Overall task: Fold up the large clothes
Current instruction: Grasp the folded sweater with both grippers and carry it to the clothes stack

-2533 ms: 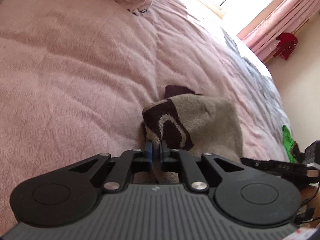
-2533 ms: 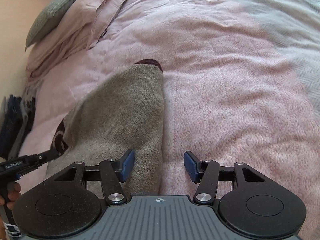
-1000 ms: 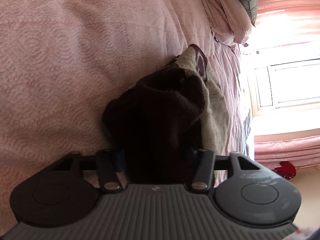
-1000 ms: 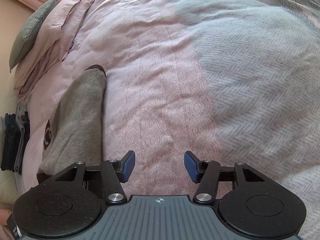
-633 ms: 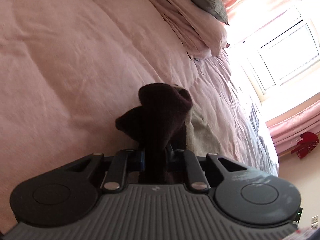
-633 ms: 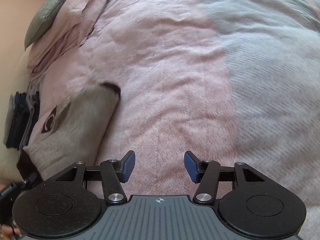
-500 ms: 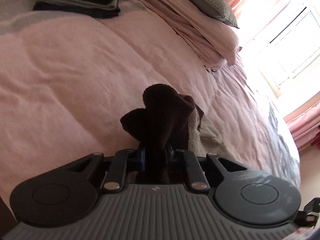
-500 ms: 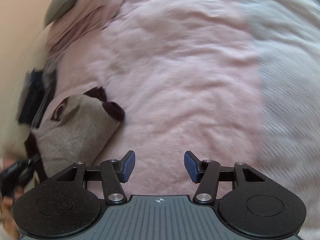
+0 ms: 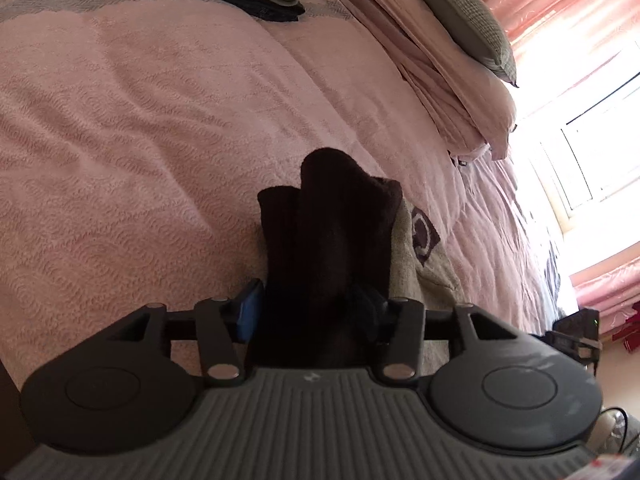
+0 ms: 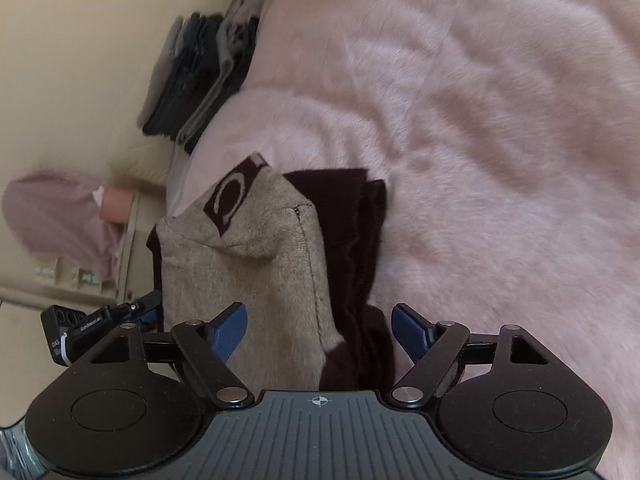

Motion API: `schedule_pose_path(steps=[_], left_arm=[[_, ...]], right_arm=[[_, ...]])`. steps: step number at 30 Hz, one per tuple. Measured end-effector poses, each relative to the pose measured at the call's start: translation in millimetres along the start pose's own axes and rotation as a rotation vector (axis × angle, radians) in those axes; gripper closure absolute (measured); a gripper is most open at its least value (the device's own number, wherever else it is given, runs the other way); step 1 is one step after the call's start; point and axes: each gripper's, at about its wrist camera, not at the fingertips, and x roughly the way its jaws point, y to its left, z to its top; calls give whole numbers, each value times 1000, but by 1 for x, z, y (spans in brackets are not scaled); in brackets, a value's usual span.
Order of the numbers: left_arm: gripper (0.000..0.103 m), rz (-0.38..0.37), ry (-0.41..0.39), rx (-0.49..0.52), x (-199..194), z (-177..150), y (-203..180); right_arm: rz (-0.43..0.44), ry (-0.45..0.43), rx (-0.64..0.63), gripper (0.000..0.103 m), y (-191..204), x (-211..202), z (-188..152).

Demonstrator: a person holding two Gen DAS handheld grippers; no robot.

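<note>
Lying on a pink bedspread (image 9: 152, 128) is 1 folded sweater (image 10: 256, 272), beige knit with dark brown trim and a dark patch bearing a pale curved mark. In the left wrist view, a bunched dark brown part of the sweater (image 9: 332, 248) is seen standing up between the fingers of the left gripper (image 9: 310, 312); the jaws are spread about as wide as the bunch, and whether the cloth is pinched cannot be told. In the right wrist view, the right gripper (image 10: 319, 334) is held over the near end of the sweater, its 2 blue pads (image 10: 228, 332) spread wide and gripping nothing. Noted at the far edge of the bed: 1 stack of folded dark and grey clothes (image 10: 196, 80). Noted in the left wrist view: 1 grey pillow (image 9: 460, 20) on pink bedding, pink curtains (image 9: 560, 4) and a bright window (image 9: 600, 152).
</note>
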Motion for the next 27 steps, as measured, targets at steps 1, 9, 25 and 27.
schedule_pose_path(steps=[1, 9, 25, 27], left_arm=[[49, -10, 17, 12, 1, -1, -1], [43, -109, 59, -60, 24, -1, 22], [89, -136, 69, 14, 36, 6, 20], [91, -122, 65, 54, 29, 8, 10]], right_arm=[[1, 7, -6, 26, -4, 9, 4], [188, 110, -15, 27, -29, 53, 31], [183, -17, 65, 85, -23, 50, -6], [172, -50, 84, 86, -12, 38, -10]])
